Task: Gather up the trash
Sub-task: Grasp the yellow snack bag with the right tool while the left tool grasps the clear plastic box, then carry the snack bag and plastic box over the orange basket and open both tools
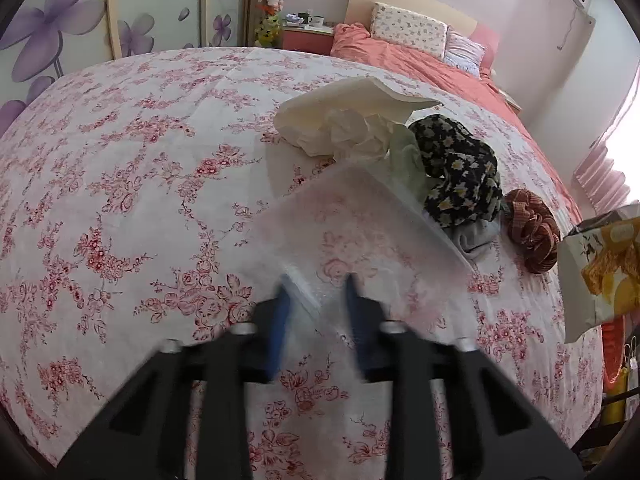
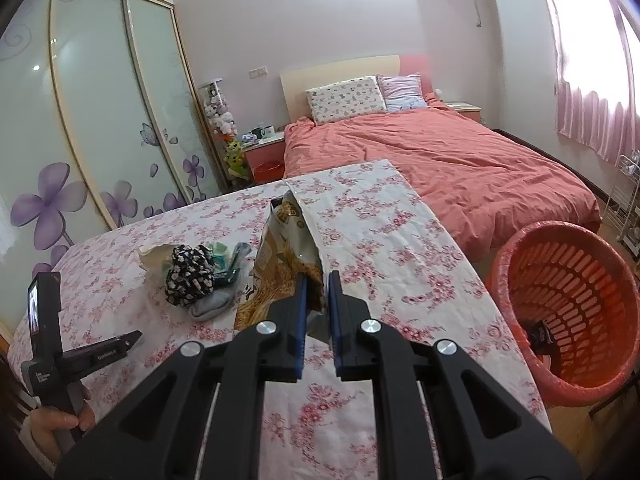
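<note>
My left gripper (image 1: 316, 284) is shut on a clear plastic bag (image 1: 360, 224) and holds it just above the flowered table. Behind the bag lie crumpled white paper (image 1: 352, 128), a black daisy-print cloth (image 1: 460, 168), a grey sock (image 1: 476, 240) and a brown scrunchie (image 1: 532, 236). My right gripper (image 2: 318, 280) is shut on a yellow snack bag (image 2: 288, 256) and holds it up over the table; the snack bag also shows in the left wrist view (image 1: 600, 276). The red trash basket (image 2: 568, 308) stands on the floor to the right of the table.
The table (image 2: 380, 248) has a pink flowered cloth. A bed with a coral cover (image 2: 440, 168) lies beyond it. A wardrobe with purple flowers (image 2: 100, 140) is at the left. The left gripper's body (image 2: 48, 344) shows at the left edge.
</note>
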A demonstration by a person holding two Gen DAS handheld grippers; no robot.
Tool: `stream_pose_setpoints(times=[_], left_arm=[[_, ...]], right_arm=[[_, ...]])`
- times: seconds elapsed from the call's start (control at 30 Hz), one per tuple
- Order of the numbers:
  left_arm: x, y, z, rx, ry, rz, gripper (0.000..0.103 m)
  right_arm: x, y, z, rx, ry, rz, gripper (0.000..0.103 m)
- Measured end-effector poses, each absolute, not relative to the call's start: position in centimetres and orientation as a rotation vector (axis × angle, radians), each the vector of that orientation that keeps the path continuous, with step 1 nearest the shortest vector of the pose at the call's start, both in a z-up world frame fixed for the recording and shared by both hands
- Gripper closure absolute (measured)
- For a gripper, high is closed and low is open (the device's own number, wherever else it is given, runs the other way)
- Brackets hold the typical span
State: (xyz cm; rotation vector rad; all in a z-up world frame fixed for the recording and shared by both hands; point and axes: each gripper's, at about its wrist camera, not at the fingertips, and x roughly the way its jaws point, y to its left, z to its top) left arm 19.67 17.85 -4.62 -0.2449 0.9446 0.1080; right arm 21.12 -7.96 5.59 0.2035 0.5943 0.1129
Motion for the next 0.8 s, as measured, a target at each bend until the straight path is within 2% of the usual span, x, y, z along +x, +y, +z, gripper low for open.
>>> stream_pose_setpoints(times=[0.07,0.1,0.47,0.8], left_arm=[[19.4,17.9,-4.6,-0.253,0.938,0.093,0.098],[19.3,17.9,-4.5,-0.253,0.933,0.089,0.099],[18.2,15.5,-1.1,-0.224,0.827,0.024,0.099],[18.3,9.4,1.7,-0.181,0.778,-0.101,0.099]], right_arm=[[20.8,-8.3,5.5,0.208,0.595,0.106,0.092],[20.7,-8.5,5.4,0.211,0.595,0.102,0.092],[18.8,-10.9,6.0,0.239,0.567,0.069,0.092],[16.9,-15.0,6.3,0.279,0.532,0.0,0.092]])
